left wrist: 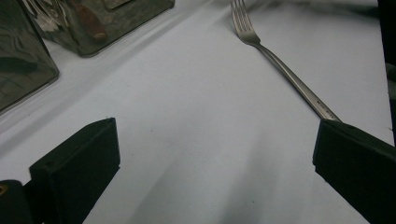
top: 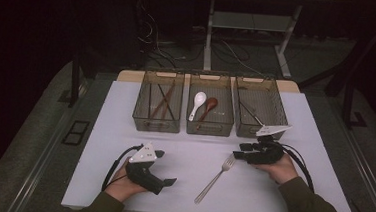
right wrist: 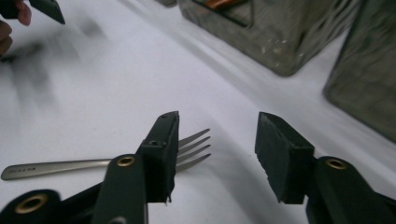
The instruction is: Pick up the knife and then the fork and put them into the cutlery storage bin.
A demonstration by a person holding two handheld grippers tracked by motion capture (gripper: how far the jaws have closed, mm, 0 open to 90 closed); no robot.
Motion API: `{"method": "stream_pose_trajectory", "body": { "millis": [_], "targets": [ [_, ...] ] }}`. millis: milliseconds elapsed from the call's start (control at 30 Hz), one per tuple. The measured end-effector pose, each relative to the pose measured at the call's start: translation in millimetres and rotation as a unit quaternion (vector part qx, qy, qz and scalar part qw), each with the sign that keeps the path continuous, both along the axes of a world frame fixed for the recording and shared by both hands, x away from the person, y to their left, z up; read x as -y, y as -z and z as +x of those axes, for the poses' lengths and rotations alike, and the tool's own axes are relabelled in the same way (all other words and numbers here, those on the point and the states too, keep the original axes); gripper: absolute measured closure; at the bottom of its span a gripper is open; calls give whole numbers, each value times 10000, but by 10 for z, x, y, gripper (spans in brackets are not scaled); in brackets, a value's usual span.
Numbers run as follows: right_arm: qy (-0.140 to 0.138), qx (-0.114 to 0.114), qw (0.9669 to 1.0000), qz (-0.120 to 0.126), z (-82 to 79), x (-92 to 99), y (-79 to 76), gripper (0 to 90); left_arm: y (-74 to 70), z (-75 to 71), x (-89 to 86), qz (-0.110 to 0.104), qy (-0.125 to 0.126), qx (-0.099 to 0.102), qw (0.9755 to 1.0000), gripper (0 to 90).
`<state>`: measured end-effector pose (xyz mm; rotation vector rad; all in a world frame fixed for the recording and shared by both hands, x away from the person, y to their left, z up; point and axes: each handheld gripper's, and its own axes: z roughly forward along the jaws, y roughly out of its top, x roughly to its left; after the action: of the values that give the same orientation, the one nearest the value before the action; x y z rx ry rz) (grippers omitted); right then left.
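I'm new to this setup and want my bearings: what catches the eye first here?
A silver fork lies alone on the white table, with the right gripper open beside its prongs. Behind stand three see-through bins in a row; the middle one holds a white spoon and a brown spoon. The left gripper is open at the near left.

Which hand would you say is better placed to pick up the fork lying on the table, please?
The right. Its tongs stand open right at the fork, at the tine end, one jaw already in front of the neck. The left tongs rest farther off, beside the handle, also open, on bare table.
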<state>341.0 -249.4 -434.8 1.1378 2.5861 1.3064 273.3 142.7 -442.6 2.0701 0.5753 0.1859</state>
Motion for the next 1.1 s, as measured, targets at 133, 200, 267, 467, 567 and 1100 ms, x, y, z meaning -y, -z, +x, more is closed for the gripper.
{"method": "stream_pose_trajectory", "body": {
  "millis": [133, 200, 267, 467, 567, 1100],
  "targets": [
    [-129, -197, 9997, 40, 15, -40, 71, 596, 4, 0, 4, 7, 12, -3, 10000, 1],
    [-173, -271, 9995, 69, 19, -60, 96, 633, 4, 1, 4, 8, 13, -5, 10000, 1],
    [-220, -342, 9991, 78, 26, -75, 115, 665, 4, 1, 4, 8, 13, -7, 10000, 1],
    [-296, -442, 9985, 86, 40, -99, 154, 752, 6, 0, 6, 28, 24, -14, 10000, 1],
    [-307, -493, 9982, 160, 58, -79, 158, 768, 7, 0, 8, 28, 18, -18, 10000, 0],
    [-455, -251, 9962, 702, 89, 34, -106, 848, 11, 0, 17, 40, 12, -23, 10000, 0]
  ]
}}
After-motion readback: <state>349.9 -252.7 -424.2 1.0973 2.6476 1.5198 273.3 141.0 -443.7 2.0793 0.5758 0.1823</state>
